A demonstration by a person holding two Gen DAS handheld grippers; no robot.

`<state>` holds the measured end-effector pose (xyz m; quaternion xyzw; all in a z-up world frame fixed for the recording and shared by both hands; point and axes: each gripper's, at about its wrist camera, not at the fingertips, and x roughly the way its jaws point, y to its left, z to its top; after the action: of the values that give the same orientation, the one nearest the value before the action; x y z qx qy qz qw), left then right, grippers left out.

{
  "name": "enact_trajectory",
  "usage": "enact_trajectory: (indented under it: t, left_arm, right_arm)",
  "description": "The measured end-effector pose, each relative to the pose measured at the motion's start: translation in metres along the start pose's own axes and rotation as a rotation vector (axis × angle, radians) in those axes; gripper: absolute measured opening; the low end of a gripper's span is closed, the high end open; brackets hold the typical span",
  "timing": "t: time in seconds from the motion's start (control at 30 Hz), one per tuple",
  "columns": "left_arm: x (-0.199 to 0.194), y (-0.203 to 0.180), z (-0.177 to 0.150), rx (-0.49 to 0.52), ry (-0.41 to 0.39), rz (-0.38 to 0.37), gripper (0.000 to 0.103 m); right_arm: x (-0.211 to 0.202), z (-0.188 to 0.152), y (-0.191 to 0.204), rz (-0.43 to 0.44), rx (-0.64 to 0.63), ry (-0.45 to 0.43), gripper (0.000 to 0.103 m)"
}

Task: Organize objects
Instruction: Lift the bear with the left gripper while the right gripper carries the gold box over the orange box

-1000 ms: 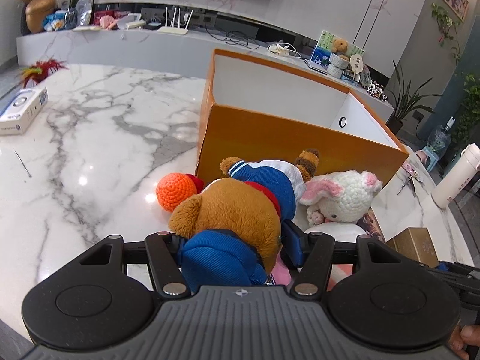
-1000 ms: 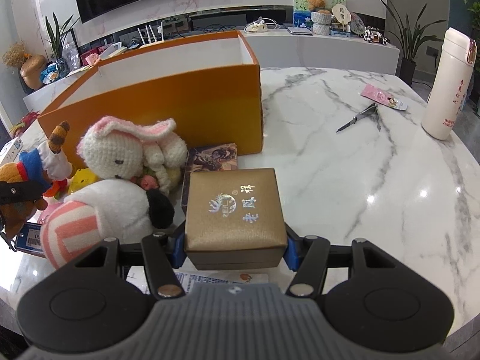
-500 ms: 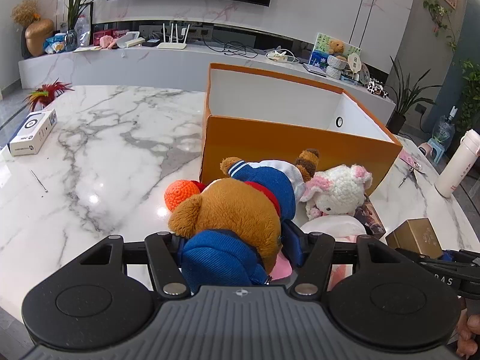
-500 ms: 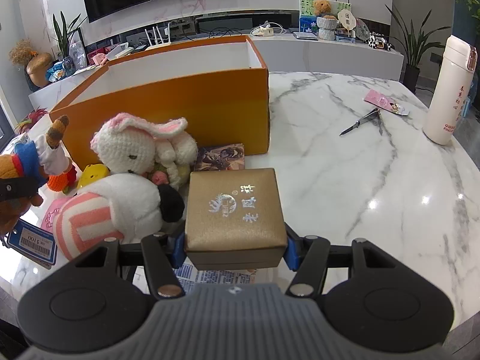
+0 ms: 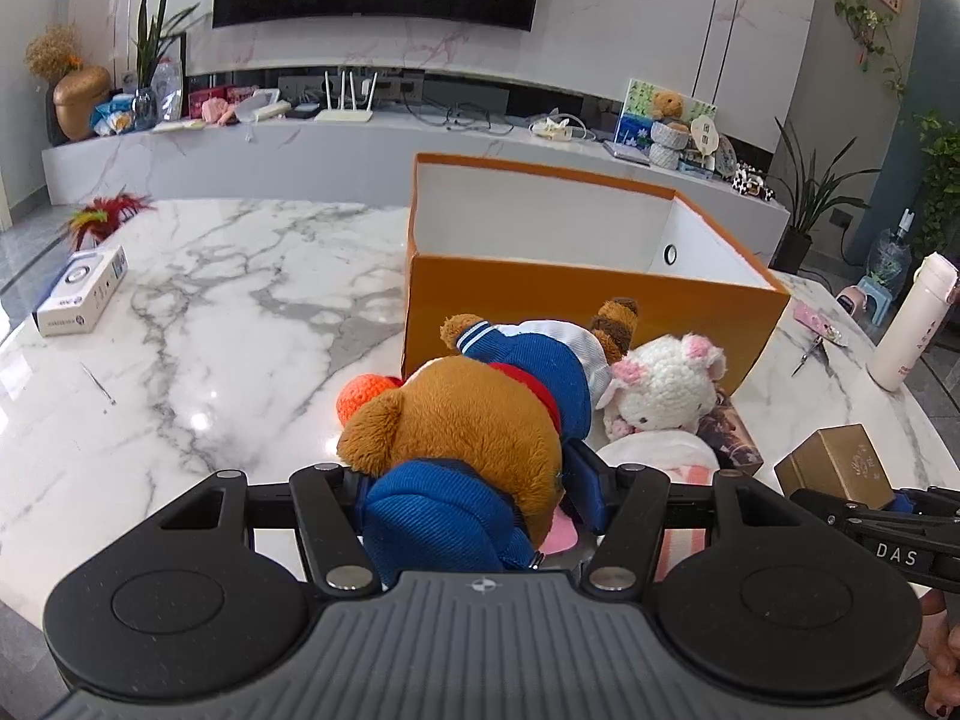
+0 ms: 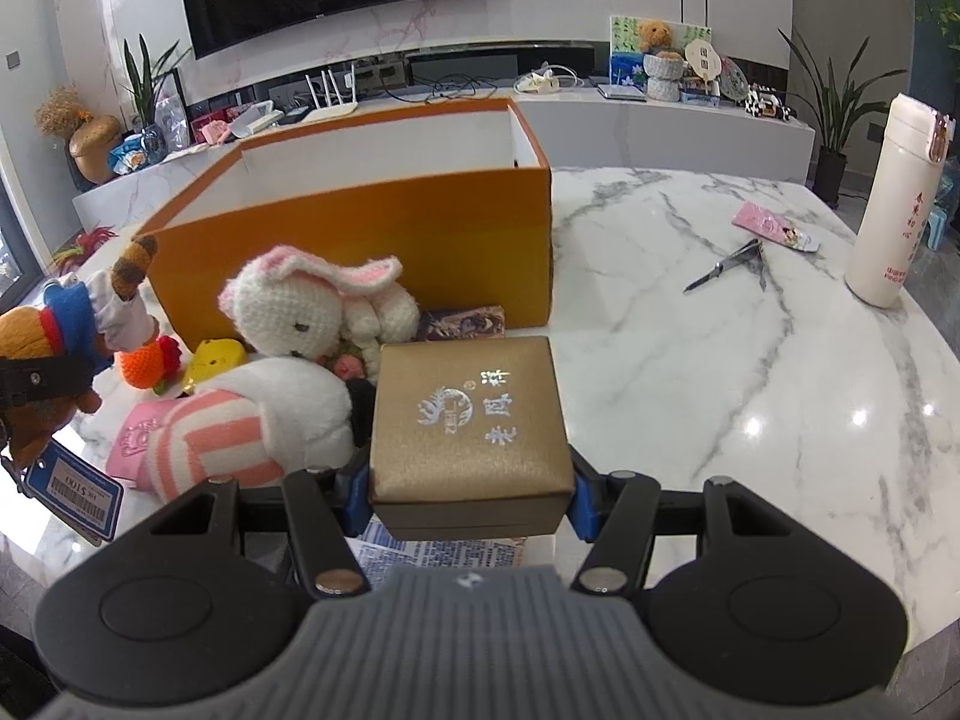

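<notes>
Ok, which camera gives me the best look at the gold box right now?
The right wrist view: the gold box fills the centre, lid lettering readable, clamped between the right gripper's jaws. The left wrist view only catches it small at the right edge, one corner toward the camera, beside the orange box.

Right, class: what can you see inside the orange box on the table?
The orange box is open, and only its white inner walls and a small round hole in one wall show. Its near wall hides the floor, so any contents cannot be seen.

left gripper (image 5: 468, 480) clamping plush bear (image 5: 462, 420); orange box (image 5: 576, 306) beyond
</notes>
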<state>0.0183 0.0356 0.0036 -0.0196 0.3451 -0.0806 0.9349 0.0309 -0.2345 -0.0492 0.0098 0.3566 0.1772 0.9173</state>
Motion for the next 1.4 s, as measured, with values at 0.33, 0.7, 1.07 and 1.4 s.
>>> enact_trajectory:
  t: [0.33,0.7,1.07,1.4]
  left_arm:
    - [-0.022,-0.017,0.030,0.026,-0.100,-0.010,0.069]
    - [0.008,-0.039,0.131,0.048,-0.173,0.004,0.069]
    - [0.140,-0.036,0.178,-0.003,0.055,0.033,0.069]
    - [0.201,-0.045,0.166,0.015,0.216,0.074,0.069]
  right_arm:
    - [-0.041,0.031,0.020,0.053,-0.042,-0.173,0.061]
    - [-0.018,0.135,0.030,0.106,-0.095,-0.216,0.061]
    - [0.129,0.222,0.023,0.113,-0.124,0.066,0.061]
    - [0.209,0.219,0.031,0.134,-0.218,0.297,0.061]
